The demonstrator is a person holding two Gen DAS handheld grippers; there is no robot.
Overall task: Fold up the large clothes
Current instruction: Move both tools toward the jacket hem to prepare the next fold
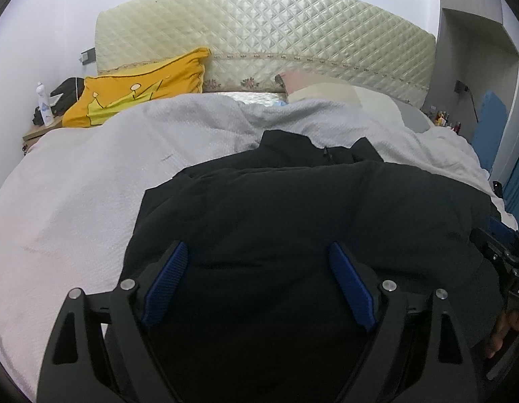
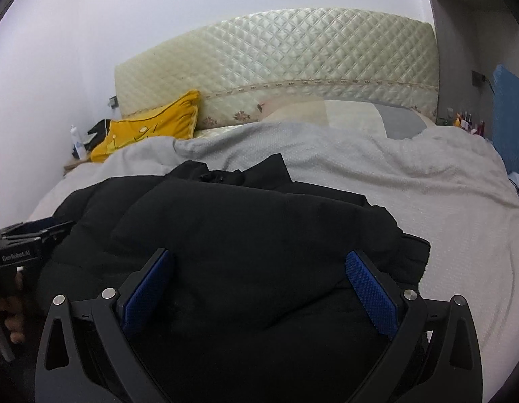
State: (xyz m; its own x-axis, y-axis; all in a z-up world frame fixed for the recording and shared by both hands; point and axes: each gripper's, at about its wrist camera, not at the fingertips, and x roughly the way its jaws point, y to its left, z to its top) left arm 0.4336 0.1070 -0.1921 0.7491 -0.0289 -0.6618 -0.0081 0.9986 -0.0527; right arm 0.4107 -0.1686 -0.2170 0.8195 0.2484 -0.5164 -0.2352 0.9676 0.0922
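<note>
Bedroom, quilted headboard (image 1: 266,30) as landmark. Black jacket (image 1: 293,221) spread on grey bedcover (image 1: 91,184) below it, collar toward headboard, flat for folding. Left gripper (image 1: 257,282) and right gripper (image 2: 259,288) over jacket, fingers released, grasping nothing.

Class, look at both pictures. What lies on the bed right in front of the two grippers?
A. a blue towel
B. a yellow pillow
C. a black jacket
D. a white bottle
C: a black jacket lies spread on the pale bedcover; the yellow pillow leans far back by the headboard.
</note>
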